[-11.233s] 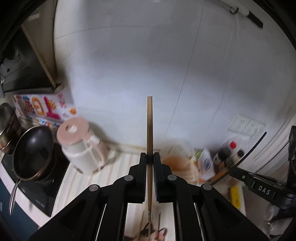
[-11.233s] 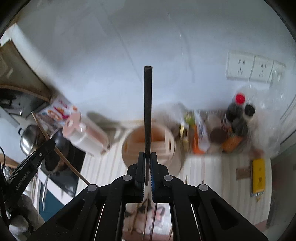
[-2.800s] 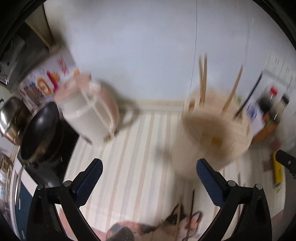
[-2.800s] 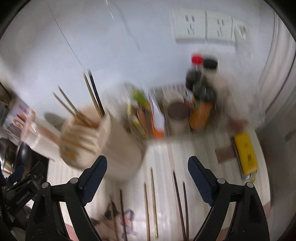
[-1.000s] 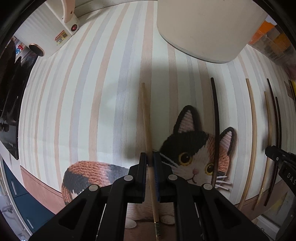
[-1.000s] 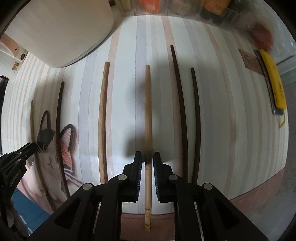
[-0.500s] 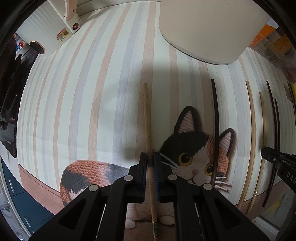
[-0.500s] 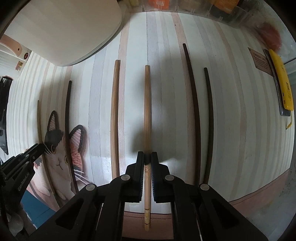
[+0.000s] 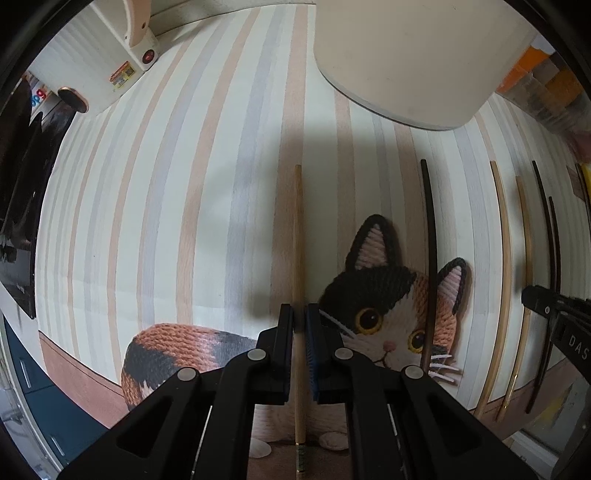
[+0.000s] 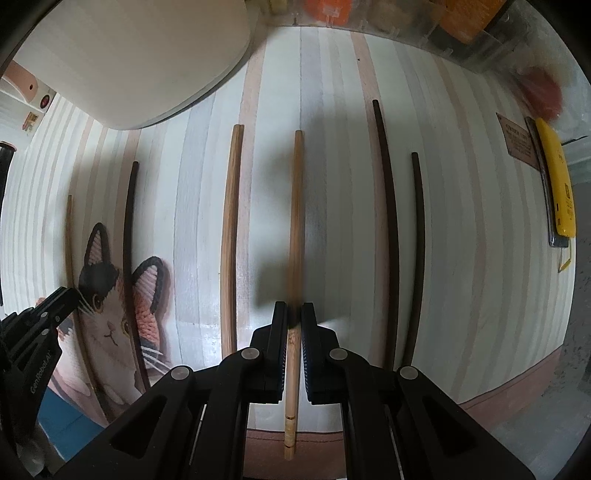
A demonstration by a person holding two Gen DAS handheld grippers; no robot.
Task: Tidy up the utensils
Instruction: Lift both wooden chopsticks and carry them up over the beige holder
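My left gripper (image 9: pixel 299 314) is shut on a light wooden chopstick (image 9: pixel 298 229) that lies along the striped mat (image 9: pixel 147 221), left of the cat picture. My right gripper (image 10: pixel 294 312) is shut on a bamboo chopstick (image 10: pixel 296 206) in the middle of the mat. Beside it lie another bamboo chopstick (image 10: pixel 229 229) on the left and two dark chopsticks (image 10: pixel 386 206) on the right. A dark chopstick (image 9: pixel 429 251) crosses the cat picture. The round cream utensil holder (image 9: pixel 413 55) stands at the back; it also shows in the right wrist view (image 10: pixel 129 55).
A pink and white kettle base (image 9: pixel 122 48) stands at the far left. A black stove edge (image 9: pixel 18 184) is on the left. A clear rack with bottles (image 10: pixel 406 18) runs along the back. A yellow tool (image 10: pixel 556 177) lies at the right. The mat's front edge (image 10: pixel 517 398) is near.
Over the last second both grippers stayed shut on their chopsticks, shifting only slightly over the mat. Earlier they held chopsticks upright near the holder, then came down open to the mat.
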